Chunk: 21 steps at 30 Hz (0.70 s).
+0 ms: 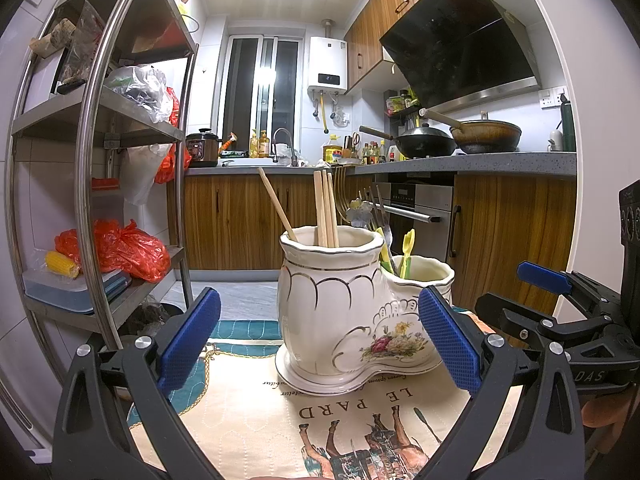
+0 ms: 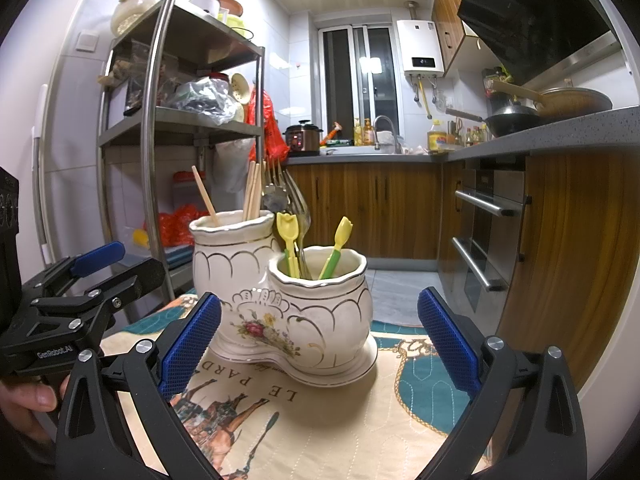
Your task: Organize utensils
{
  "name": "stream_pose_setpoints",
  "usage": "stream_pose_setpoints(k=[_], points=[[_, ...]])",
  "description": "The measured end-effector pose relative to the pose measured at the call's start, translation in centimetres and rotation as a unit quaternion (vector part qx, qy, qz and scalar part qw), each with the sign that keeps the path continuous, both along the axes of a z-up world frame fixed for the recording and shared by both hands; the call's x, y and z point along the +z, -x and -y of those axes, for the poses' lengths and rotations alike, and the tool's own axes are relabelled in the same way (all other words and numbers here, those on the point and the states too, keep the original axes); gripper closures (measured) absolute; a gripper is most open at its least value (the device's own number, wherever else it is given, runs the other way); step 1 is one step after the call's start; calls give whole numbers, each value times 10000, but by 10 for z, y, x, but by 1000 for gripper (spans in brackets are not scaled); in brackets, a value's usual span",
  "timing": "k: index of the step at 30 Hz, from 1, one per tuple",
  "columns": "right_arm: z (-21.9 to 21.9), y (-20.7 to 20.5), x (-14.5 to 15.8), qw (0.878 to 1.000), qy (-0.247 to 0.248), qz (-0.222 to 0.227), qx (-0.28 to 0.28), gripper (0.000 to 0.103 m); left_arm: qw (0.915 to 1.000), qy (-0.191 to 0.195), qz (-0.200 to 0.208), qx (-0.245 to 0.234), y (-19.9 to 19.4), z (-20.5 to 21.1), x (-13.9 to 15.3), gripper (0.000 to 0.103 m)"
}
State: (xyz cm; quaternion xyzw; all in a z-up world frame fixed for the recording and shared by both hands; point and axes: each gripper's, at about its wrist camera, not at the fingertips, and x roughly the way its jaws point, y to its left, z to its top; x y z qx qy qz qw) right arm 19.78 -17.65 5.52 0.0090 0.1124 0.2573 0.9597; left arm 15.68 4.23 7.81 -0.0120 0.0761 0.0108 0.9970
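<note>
Both grippers empty, jaws spread wide: left gripper [image 1: 318,344] and right gripper [image 2: 318,344] hang just in front of the ceramic holder [image 2: 280,308], which stands on the printed cloth [image 2: 340,420]. Holder looks heavy, glazed, slippery, breakable; better not to grab it. Its low front cup holds yellow-green plastic picks [image 2: 336,248], light and stiff, heads up, long axes near vertical, one leaning right; pinch at the shaft above the rim. Tall cup behind holds wooden chopsticks [image 1: 326,210], light, stiff, upright, one [image 1: 278,205] tilting left. Metal forks [image 2: 298,204], tines up, probably sit between the two cups, base hidden. Kitchen counter [image 2: 540,142] lies well beyond the holder.
</note>
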Motion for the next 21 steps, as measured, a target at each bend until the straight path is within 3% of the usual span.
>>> stream_pose_setpoints(k=[21], points=[[0, 0, 0, 10000, 0, 0, 0, 5, 10000, -7, -51, 11, 0, -3, -3, 5]])
